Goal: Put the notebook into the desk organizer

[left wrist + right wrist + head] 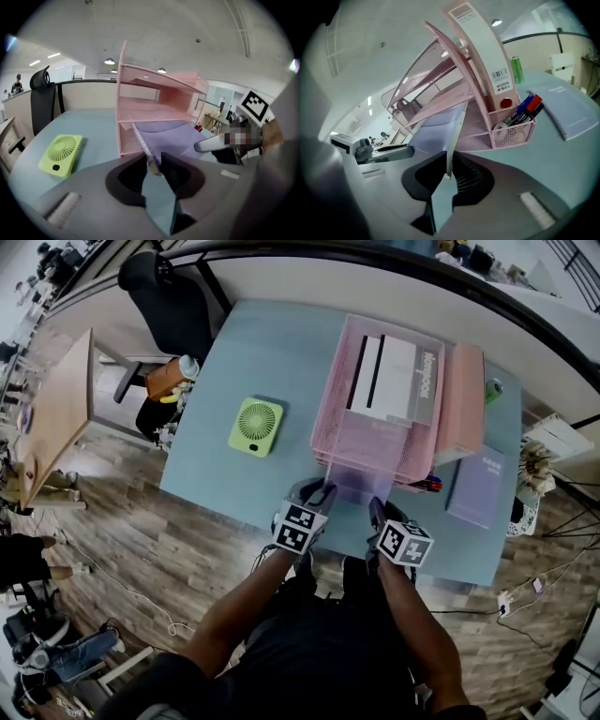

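A lavender spiral notebook point(354, 472) lies half inside the lowest tray of the pink mesh desk organizer point(328, 399), its near end sticking out toward me. My left gripper point(319, 493) is shut on the notebook's spiral-bound corner point(143, 145), with its jaws point(153, 168) pressed on the wire. On the opposite near corner my right gripper point(378, 512) is shut, the thin cover edge point(451, 140) pinched between its pads point(449, 173). Both grippers hold the notebook point(173, 136) just above the table in front of the organizer point(140, 93).
A white binder point(483, 51) stands in the organizer's upright slot, and pens point(527, 108) fill its front cup. A second lavender notebook point(476, 486) and a green can point(493, 388) lie to the right. A green fan point(255, 426) sits left; a black chair point(169, 306) stands beyond.
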`<state>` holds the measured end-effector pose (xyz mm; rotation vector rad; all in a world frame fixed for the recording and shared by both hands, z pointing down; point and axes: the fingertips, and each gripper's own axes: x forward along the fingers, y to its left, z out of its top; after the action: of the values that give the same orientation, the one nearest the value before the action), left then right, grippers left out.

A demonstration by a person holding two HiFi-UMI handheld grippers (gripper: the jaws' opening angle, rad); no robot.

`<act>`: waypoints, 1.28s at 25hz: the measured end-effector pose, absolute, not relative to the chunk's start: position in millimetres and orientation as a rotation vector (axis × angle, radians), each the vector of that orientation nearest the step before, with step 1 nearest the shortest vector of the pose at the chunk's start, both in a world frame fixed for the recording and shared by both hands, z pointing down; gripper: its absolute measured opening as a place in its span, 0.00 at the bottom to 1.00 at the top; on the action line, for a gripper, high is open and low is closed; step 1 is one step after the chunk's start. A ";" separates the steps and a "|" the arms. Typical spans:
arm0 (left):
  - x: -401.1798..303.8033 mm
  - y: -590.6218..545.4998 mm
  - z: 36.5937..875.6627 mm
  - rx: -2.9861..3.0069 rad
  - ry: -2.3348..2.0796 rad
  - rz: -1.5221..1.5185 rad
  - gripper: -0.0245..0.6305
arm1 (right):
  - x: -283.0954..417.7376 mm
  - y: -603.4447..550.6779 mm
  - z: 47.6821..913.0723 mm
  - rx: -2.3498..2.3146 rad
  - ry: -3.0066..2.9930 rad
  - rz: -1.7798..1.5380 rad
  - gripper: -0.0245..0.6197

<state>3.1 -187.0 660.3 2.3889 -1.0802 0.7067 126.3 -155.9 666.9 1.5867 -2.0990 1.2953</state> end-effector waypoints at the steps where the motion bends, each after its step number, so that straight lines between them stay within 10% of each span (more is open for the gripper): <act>1: 4.0 -184.3 658.2 2.405 -1.081 0.723 0.28 | 123.8 -152.8 666.6 1.583 -2.089 1.270 0.10; 32: -37.5 -57.7 659.3 2.473 -1.091 0.779 0.28 | 67.7 -31.0 673.4 1.584 -2.057 1.117 0.10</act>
<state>-37.5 -57.7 659.3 2.4726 -1.0912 0.7788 67.7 -31.0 673.4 1.5845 -2.0566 1.1168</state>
